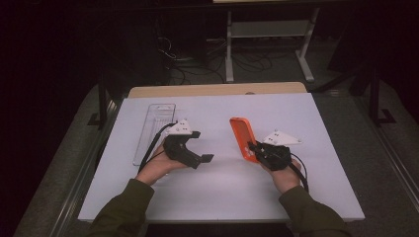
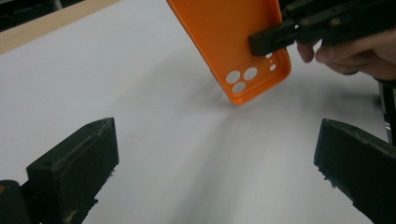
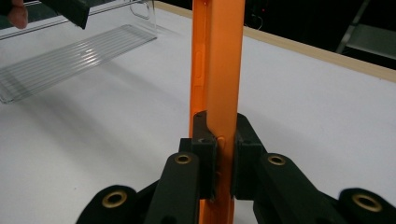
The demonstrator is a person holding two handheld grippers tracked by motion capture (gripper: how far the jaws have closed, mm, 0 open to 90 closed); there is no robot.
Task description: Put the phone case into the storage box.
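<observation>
Orange phone case [image 1: 241, 136]; lifted, tilted

No writing, label, brand, number or sign can be read anywhere in these views. The orange phone case [image 2: 233, 42] carries no legible mark on its back or edge, the clear plastic tray [image 1: 154, 129] is unmarked, and the white desk [image 1: 222, 187] bears no print.

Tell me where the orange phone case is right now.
In the high view the case is right of centre, clamped in the right gripper, across from the clear tray.
</observation>
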